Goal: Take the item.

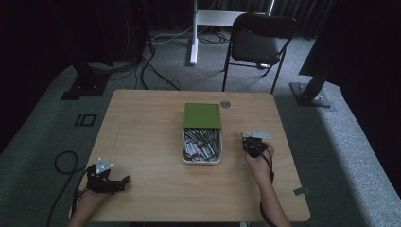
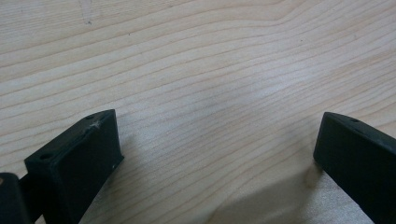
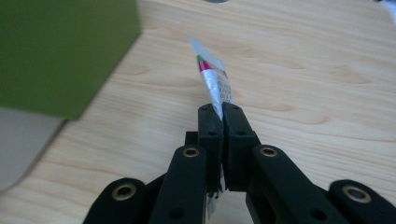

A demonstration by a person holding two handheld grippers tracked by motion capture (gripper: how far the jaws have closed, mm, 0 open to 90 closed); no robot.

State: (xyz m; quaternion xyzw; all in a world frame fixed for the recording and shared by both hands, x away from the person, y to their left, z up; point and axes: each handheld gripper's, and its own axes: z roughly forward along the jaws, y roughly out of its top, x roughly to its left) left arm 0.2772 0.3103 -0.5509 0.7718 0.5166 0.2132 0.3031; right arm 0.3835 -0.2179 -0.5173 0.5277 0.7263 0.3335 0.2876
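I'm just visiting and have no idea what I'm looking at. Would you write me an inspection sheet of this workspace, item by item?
Surface: wooden table, light grain, bare apart from the items below.
Job's things: white box full of silver sachets; its green lid covers the far part.
Clutter: small round grey disc beyond the lid.
Grippers: left gripper open over bare wood at the near left corner; right gripper shut on one silver sachet beside the box.
Cables: a black loop trails from the left gripper; more cables lie on the floor behind.
Surroundings: grey carpet, black folding chair, white stand leg, dark stands.
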